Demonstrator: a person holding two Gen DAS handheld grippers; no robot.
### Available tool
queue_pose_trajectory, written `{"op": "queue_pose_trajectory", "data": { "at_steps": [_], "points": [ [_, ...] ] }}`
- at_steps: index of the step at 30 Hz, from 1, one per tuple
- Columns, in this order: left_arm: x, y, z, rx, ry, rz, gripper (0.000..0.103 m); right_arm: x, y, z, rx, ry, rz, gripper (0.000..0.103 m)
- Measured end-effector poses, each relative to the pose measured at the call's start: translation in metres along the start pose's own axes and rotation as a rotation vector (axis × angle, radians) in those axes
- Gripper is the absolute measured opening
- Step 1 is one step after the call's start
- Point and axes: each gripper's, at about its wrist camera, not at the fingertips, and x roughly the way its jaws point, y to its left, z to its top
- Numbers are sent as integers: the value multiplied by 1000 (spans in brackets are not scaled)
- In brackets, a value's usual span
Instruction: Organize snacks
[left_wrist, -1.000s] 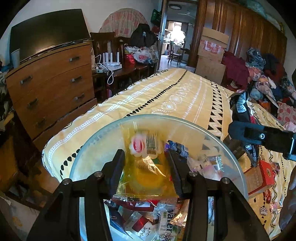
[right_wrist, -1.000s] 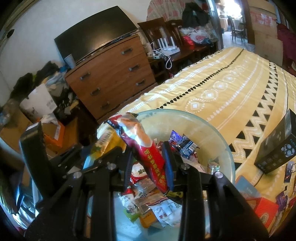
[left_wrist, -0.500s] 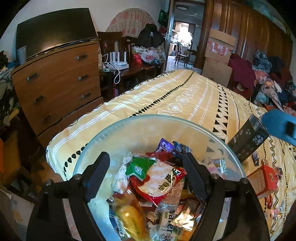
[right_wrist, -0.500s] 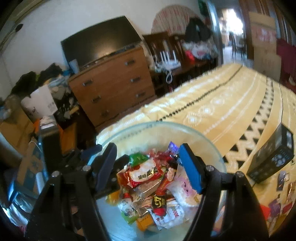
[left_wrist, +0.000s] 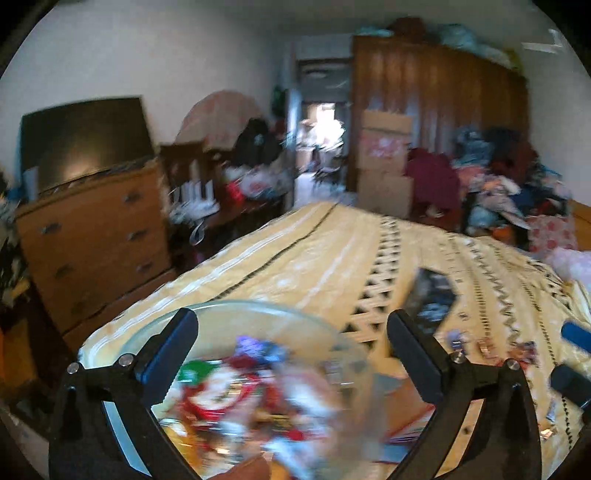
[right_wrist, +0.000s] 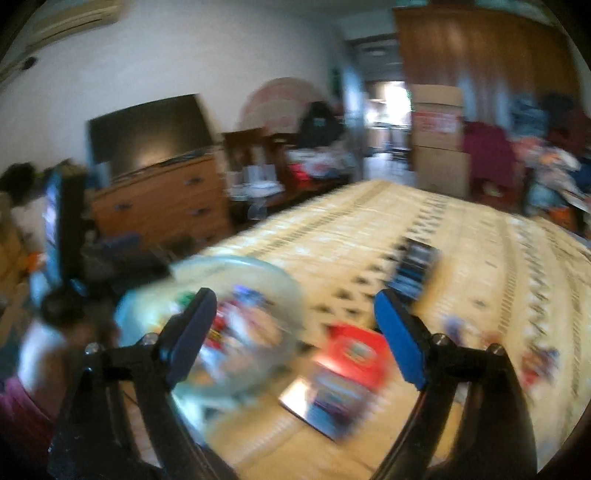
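A glass bowl (left_wrist: 258, 306) full of mixed snack packets (left_wrist: 236, 391) sits on the near corner of the yellow patterned bed (left_wrist: 332, 258). My left gripper (left_wrist: 291, 350) hovers above and behind it, its jaws opening with nothing between them. The right wrist view is blurred. There the bowl (right_wrist: 229, 262) lies to the lower left. My right gripper (right_wrist: 295, 328) is over the bed just right of it, its jaws also opening and empty. Beneath it lie a red box (right_wrist: 354, 350) and a blue and silver packet (right_wrist: 332, 398). Small loose snacks (left_wrist: 487, 347) are scattered to the right.
A black box (left_wrist: 430, 299) stands on the bed beyond the bowl. A wooden dresser (left_wrist: 92, 240) with a dark screen on top stands left of the bed. Cardboard boxes (left_wrist: 384, 158) and a heap of clothes (left_wrist: 498, 192) fill the far right.
The left gripper let go of a yellow packet and the right of a red one, both into the bowl. Both opened wide, drew back and swung right; the views are now blurred.
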Motion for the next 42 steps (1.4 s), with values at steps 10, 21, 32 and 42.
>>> {"op": "queue_pose_trajectory", "data": {
  "at_steps": [10, 21, 32, 42],
  "points": [
    [-35, -182, -62, 255, 88, -462, 103, -78, -147, -138, 217, 209, -421, 88],
    [46, -270, -201, 324, 468, -507, 102, -90, -225, -237, 419, 326, -443, 87],
    [59, -278, -216, 405, 486, -386, 103, -99, -238, -251, 484, 329, -396, 88],
    [51, -272, -213, 374, 511, -392, 103, -106, -222, -277, 523, 295, -366, 88]
  ]
}}
